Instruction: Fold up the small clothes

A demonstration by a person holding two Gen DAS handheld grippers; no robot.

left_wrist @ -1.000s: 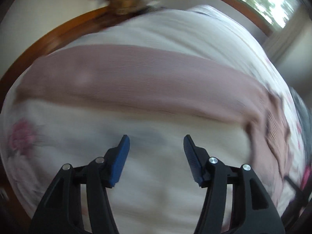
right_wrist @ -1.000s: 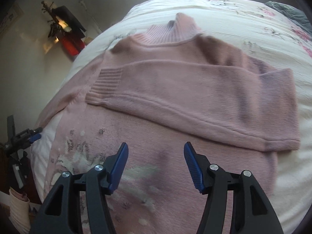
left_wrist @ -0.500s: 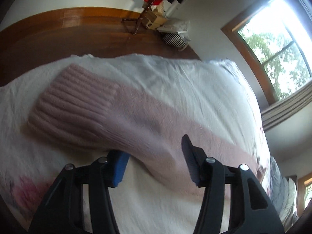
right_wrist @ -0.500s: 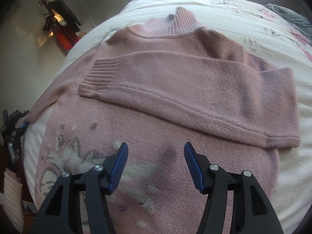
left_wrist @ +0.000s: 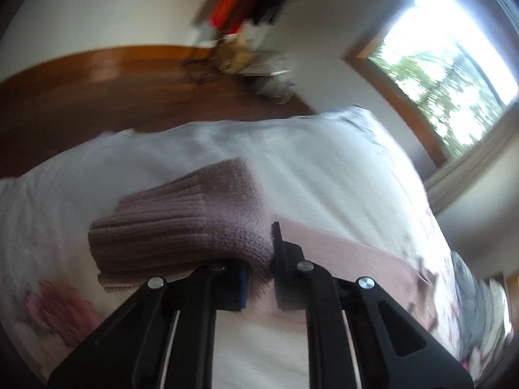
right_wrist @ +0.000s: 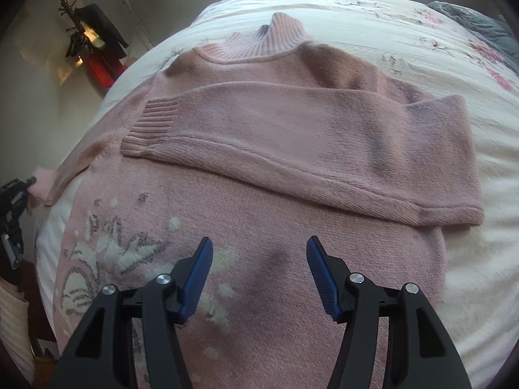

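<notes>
Bed (right_wrist: 373, 16) | 1 sweater (right_wrist: 292, 136) | L tool (left_wrist: 259, 269) pinching cuff (left_wrist: 181, 227) | R tool (right_wrist: 259, 269) spread

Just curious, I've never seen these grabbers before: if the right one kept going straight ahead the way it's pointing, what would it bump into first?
Most likely the pink sweater lying on the bed: the open right gripper points at its patterned front. Depth is hard to judge.

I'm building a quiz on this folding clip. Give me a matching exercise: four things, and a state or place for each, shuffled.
Things:
1. left claw
2. right claw
3. folded sleeve
4. grey blanket

States:
A. lies across the sweater's chest
B. open above the sweater's body
C. at the bed's far right edge
D. shut on the sleeve cuff

Pairs: 1-D, 2-B, 3-A, 4-C
</notes>
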